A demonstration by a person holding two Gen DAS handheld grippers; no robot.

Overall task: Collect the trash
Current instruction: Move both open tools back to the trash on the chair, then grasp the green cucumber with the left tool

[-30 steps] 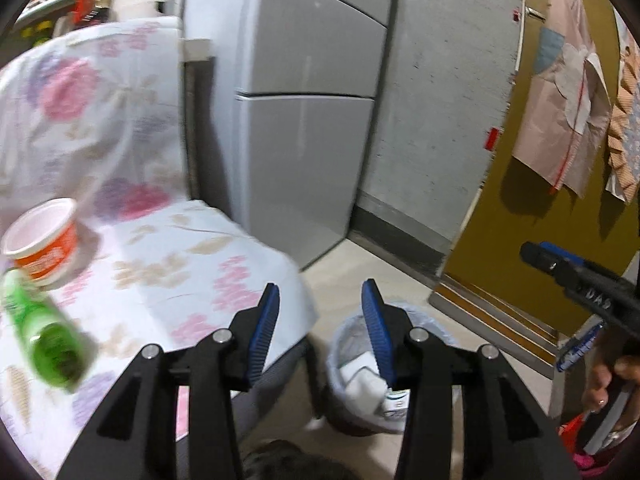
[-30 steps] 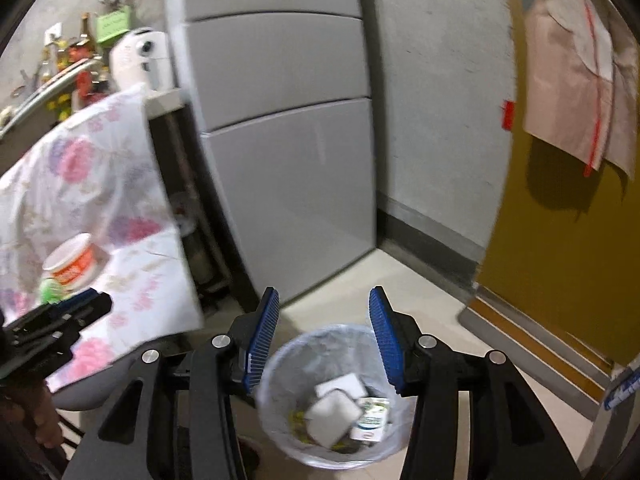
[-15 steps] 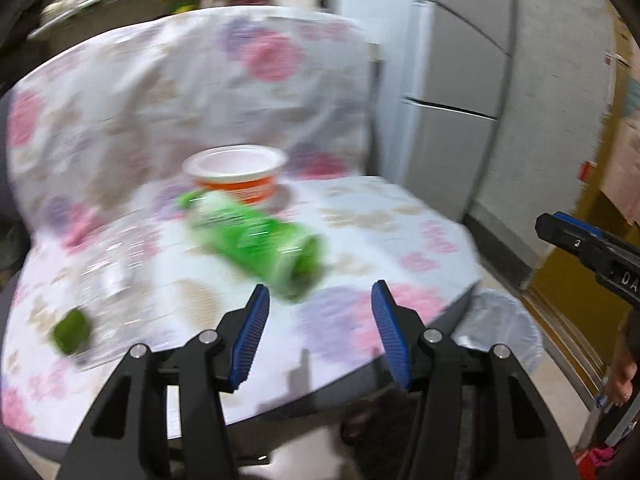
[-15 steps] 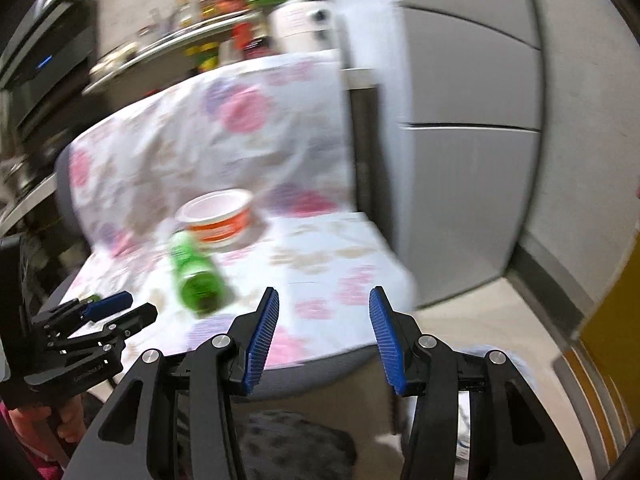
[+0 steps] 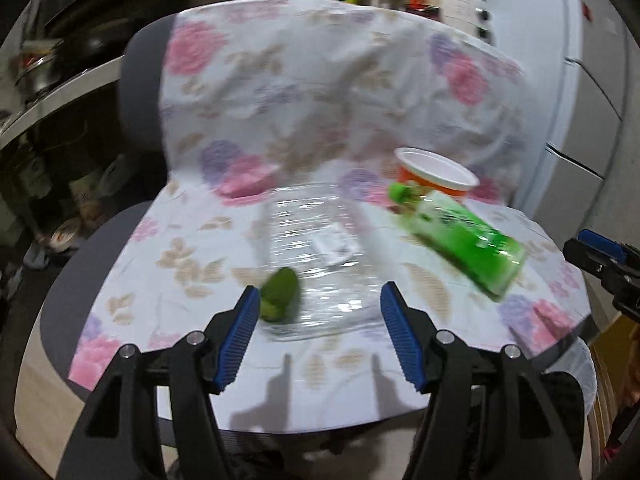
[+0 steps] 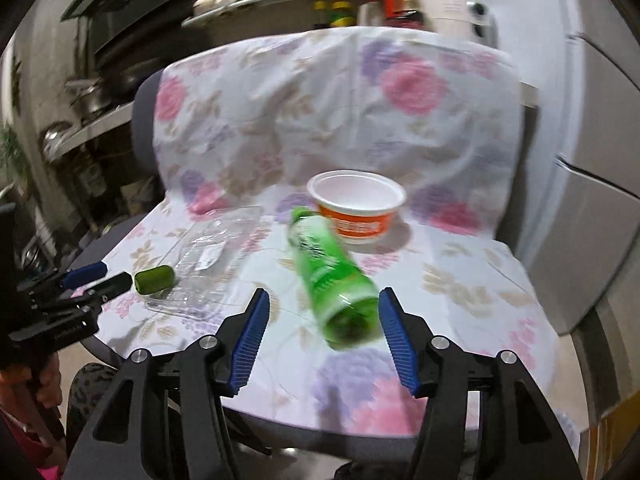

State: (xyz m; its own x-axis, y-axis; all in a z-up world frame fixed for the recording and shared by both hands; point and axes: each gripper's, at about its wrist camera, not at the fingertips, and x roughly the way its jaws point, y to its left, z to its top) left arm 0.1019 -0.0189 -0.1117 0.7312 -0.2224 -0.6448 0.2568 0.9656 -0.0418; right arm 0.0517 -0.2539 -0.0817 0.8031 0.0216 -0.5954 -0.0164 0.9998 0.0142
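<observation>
On the seat of a chair draped in a floral cloth [image 5: 192, 264] lie a green plastic bottle [image 6: 328, 268] on its side, an orange-and-white cup [image 6: 360, 208], a clear plastic tray [image 5: 316, 248] and a small green lump [image 5: 280, 292]. My left gripper [image 5: 320, 292] hovers over the seat's front edge, jaws opening. The tray and the lump lie just beyond its fingertips, untouched. My right gripper [image 6: 324, 294] is also opening. The bottle's base shows between its fingers, but the pads stand clear of it. Each gripper shows in the other's view: left gripper [image 6: 80, 280], right gripper [image 5: 600, 252].
A grey fridge [image 6: 600, 160] stands right of the chair. Shelves with jars, pots and a white appliance [image 6: 452, 4] run behind it. A hand [image 6: 44, 384] holds the left gripper's handle at lower left. Bare floor shows below the seat on the left [image 5: 36, 420].
Both views swung left from the fridge and the waste bin on the floor to the chair seat. Both pairs of jaws stand wider than before.
</observation>
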